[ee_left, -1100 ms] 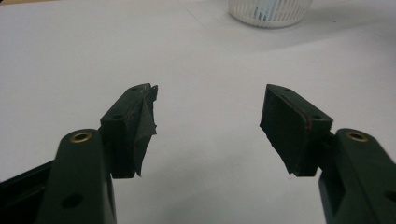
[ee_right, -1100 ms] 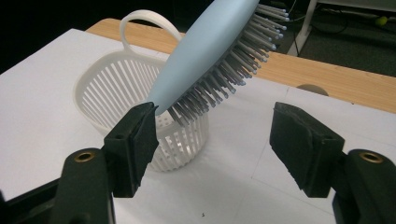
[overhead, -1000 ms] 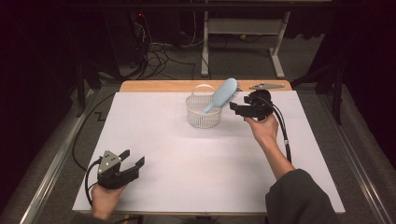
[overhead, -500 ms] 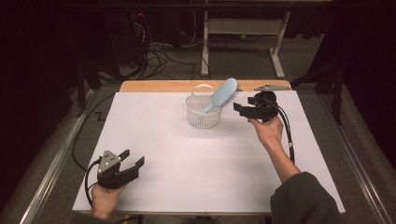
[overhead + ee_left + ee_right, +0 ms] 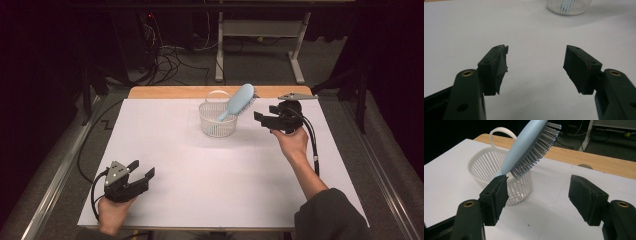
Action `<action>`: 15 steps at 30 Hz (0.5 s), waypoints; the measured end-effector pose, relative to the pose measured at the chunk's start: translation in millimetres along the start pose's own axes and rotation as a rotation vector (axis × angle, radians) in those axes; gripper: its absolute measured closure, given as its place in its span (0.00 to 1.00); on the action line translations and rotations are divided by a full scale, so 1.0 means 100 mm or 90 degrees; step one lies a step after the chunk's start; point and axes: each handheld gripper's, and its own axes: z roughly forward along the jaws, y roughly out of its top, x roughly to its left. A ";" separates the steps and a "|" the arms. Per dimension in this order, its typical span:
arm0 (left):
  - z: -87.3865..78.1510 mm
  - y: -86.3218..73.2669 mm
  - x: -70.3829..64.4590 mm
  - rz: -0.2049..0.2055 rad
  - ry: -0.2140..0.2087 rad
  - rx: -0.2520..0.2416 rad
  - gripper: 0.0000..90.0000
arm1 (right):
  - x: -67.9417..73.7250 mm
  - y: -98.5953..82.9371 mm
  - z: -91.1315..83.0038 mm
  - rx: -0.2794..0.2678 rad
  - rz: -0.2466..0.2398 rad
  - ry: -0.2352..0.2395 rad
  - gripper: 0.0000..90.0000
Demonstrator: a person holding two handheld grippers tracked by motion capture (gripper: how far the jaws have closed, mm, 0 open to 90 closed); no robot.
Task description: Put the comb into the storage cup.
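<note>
A pale blue hairbrush (image 5: 236,102) stands handle-down in a white slotted basket (image 5: 218,121) near the far edge of the white table (image 5: 200,165), its bristled head leaning out over the basket's rim toward the right gripper (image 5: 264,119), which hovers just beside the basket with jaws spread wide and empty. By the look of it, the brush is already placed and little is left but to draw the hand clear, while the left gripper (image 5: 141,171), jaws likewise parted on nothing, rests well apart from the basket at the near edge. The brush handle's lower end is hidden inside the basket, and the basket's top is cut off in the left gripper view.
</note>
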 end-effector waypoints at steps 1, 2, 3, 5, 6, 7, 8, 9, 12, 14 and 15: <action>0.00 0.00 0.00 0.000 0.000 0.000 0.39 | -0.01 -0.01 -0.01 -0.001 0.000 0.000 0.36; 0.00 0.00 0.00 0.000 0.000 0.000 0.39 | -0.01 -0.01 -0.03 -0.002 0.001 0.000 0.36; 0.00 0.00 0.00 0.000 0.001 0.000 0.39 | -0.02 -0.02 -0.04 -0.002 0.001 0.000 0.36; 0.00 0.00 0.00 0.000 0.001 0.000 0.39 | -0.03 -0.03 -0.06 -0.005 0.001 0.000 0.36; 0.00 0.00 0.00 0.000 0.001 0.000 0.39 | -0.03 -0.04 -0.07 -0.005 0.001 0.000 0.36; 0.00 0.00 0.00 0.000 0.001 0.000 0.39 | -0.04 -0.04 -0.07 -0.003 0.001 -0.001 0.36; 0.00 0.00 0.00 0.000 0.001 0.000 0.39 | -0.05 -0.05 -0.08 -0.004 0.001 -0.001 0.36; 0.00 0.00 0.00 0.000 0.001 0.000 0.39 | -0.05 -0.05 -0.09 -0.005 0.002 -0.002 0.36; 0.00 0.00 0.00 0.001 0.001 0.001 0.39 | -0.07 -0.07 -0.12 -0.008 0.003 -0.002 0.36; 0.00 0.00 -0.01 0.000 0.001 0.001 0.39 | -0.08 -0.08 -0.13 -0.009 0.003 -0.002 0.36; 0.00 0.00 -0.01 0.001 0.001 0.001 0.39 | -0.08 -0.08 -0.14 -0.009 0.005 -0.003 0.36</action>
